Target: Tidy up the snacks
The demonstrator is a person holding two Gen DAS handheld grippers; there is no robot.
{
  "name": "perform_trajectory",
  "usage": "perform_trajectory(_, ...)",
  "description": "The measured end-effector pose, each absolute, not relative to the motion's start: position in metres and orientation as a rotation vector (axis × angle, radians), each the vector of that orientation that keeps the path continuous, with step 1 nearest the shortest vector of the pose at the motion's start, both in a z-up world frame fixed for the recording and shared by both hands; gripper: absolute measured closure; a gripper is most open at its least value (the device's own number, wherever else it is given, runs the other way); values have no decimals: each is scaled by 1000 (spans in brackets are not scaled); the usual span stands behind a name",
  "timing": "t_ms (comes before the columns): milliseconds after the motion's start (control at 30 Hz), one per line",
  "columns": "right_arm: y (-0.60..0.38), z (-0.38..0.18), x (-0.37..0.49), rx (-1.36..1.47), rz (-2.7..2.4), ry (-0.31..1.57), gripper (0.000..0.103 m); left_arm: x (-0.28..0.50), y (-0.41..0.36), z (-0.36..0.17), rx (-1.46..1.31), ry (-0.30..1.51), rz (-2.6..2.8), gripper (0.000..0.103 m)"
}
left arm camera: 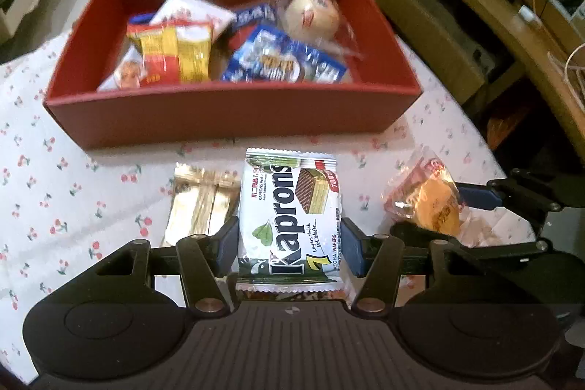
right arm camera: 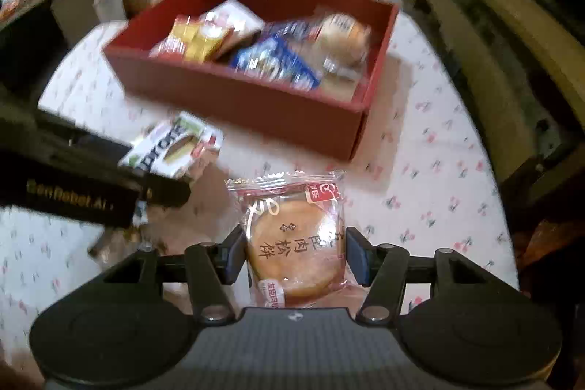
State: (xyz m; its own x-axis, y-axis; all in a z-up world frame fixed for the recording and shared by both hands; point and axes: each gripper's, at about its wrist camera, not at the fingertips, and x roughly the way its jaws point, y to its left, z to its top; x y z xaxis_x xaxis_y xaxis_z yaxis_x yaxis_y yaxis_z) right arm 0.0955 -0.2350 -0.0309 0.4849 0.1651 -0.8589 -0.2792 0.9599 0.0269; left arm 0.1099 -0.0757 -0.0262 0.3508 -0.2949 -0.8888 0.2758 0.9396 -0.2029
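My left gripper (left arm camera: 289,236) is shut on a white and green Kaprons wafer packet (left arm camera: 289,207), its blue pads pressing both long sides. That packet (right arm camera: 175,145) also shows in the right wrist view, sticking out of the left gripper's black housing (right arm camera: 65,192). My right gripper (right arm camera: 296,251) is shut on a round pastry in a clear, red-trimmed wrapper (right arm camera: 296,240), held slightly above the cloth. The same pastry (left arm camera: 435,203) appears at the right of the left wrist view. Beyond both stands a red box (left arm camera: 234,119) with several snacks inside.
A gold foil packet (left arm camera: 201,203) lies on the cherry-print tablecloth (left arm camera: 55,170) just left of the wafer packet. Inside the box are a yellow-red packet (left arm camera: 175,57), a blue packet (left arm camera: 281,61) and a wrapped bun (left arm camera: 310,13). Wooden furniture (left arm camera: 457,24) borders the table's right edge.
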Motion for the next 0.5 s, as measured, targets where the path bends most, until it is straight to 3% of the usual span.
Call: perform_trajectory(500,-227,4,120,-14,204,886,26,123,-72,19,-47,986,-293,39)
